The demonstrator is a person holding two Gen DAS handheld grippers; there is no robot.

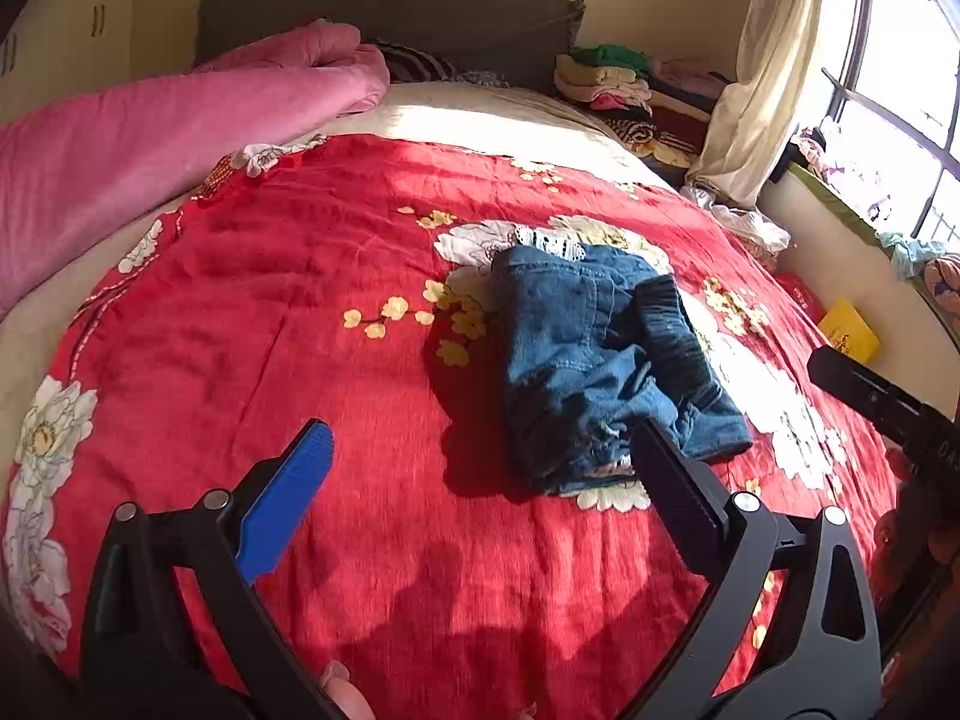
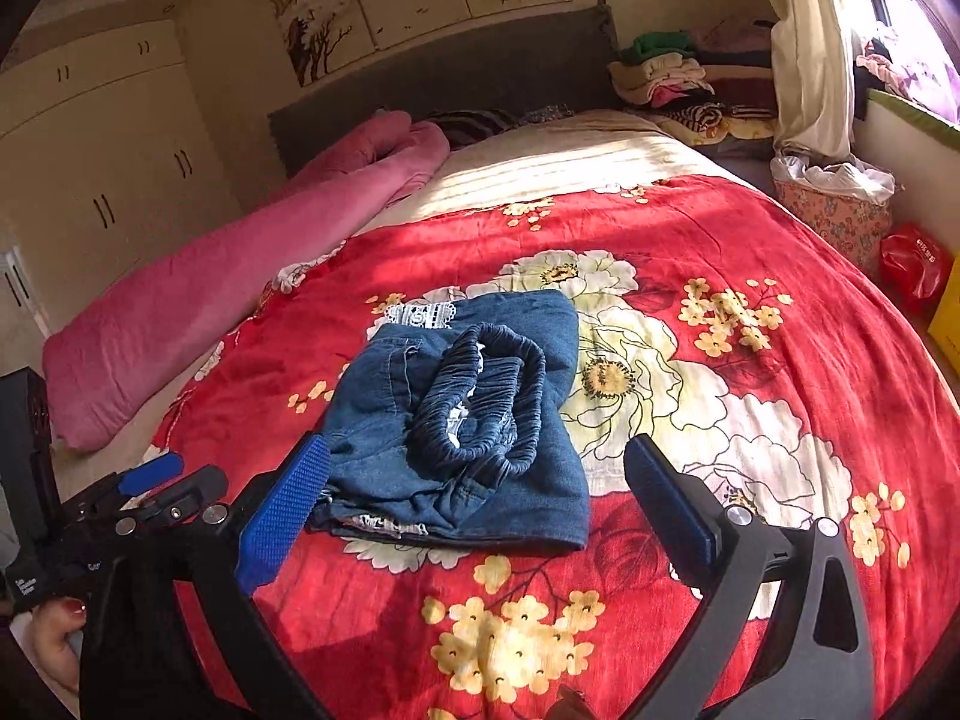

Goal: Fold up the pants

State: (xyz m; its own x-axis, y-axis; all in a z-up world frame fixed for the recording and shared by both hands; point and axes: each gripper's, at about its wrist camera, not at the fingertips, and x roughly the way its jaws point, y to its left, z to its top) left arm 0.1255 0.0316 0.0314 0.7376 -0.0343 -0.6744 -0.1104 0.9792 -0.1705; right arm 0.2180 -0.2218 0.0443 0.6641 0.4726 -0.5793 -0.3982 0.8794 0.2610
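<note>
Small blue denim pants (image 1: 606, 360) lie folded in a compact bundle on the red flowered bedspread (image 1: 300, 300), the dark elastic waistband on top. They also show in the right wrist view (image 2: 456, 420). My left gripper (image 1: 480, 450) is open and empty, hovering just short of the bundle's near left edge. My right gripper (image 2: 480, 468) is open and empty, its jaws standing either side of the bundle's near edge, above it. The right gripper shows at the right edge of the left wrist view (image 1: 882, 402); the left gripper shows at the lower left of the right wrist view (image 2: 150, 480).
A rolled pink blanket (image 2: 240, 276) lies along the bed's left side. Stacked folded clothes (image 2: 690, 84) sit by the grey headboard (image 2: 456, 72). A flowered bin (image 2: 834, 210), a red bag (image 2: 912, 264) and a yellow box (image 1: 849, 330) stand beside the bed on the right.
</note>
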